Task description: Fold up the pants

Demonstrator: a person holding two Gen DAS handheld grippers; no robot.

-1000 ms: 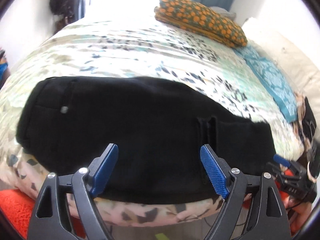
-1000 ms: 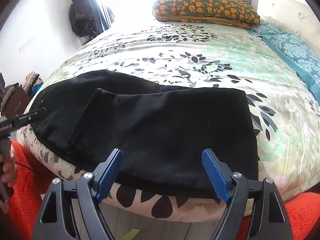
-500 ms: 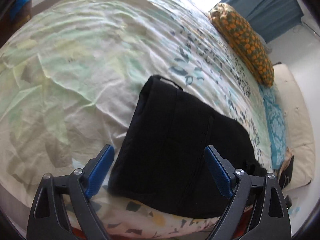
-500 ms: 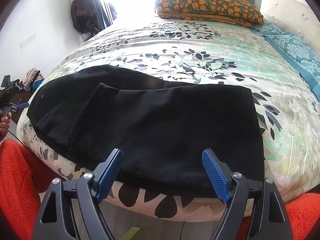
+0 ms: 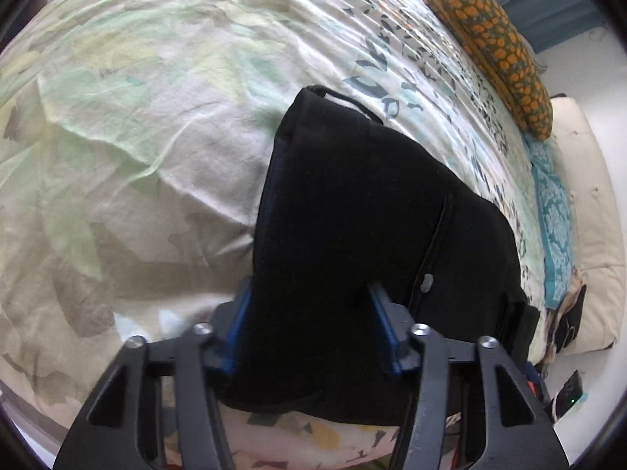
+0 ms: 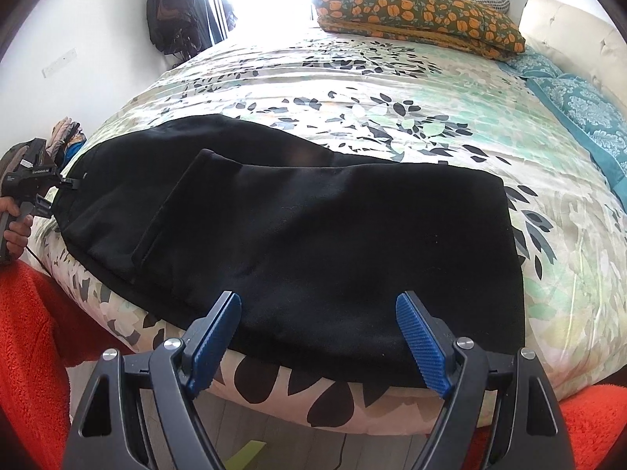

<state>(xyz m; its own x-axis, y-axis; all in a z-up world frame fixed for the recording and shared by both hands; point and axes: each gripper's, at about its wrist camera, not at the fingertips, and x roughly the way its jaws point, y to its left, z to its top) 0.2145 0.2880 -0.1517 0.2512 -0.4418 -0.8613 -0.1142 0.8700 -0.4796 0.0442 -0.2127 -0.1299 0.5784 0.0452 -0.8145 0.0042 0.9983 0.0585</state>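
Left claw (image 5: 309,325): it has swung round to the waist end of the pants and dropped onto them. A second ago it looked across the long side of the cloth; now it looks along its length.
Left jaws: they have just been closing, from wide apart to a narrow gap, with a thick bunch of black cloth between them. The blue pads look pressed into the cloth on both sides, so I take it as clamped on the pants.
Right claw (image 6: 319,337): it hangs just off the near bed edge, jaws wide apart and empty, in the same place as a second ago. The cloth lies beyond its tips, not between them.
Pants (image 6: 313,235): black, laid flat along the near edge of the bed (image 6: 352,90), already doubled once, with a top layer ending short of the waist end at the left. From the left view the button (image 5: 426,282) sits just right of the clamped bunch.
Hand (image 6: 15,227): seen from the right view at the far left, holding the left tool's handle at the waist end.
Meaning: the left side seems to have its hold, so the next fold looks ready to start from that end. The right has taken nothing yet.
Risk: the bunch is thick, and a layer may slip out when lifted.
Beyond: an orange-patterned pillow (image 6: 419,11) lies at the far side, well apart.
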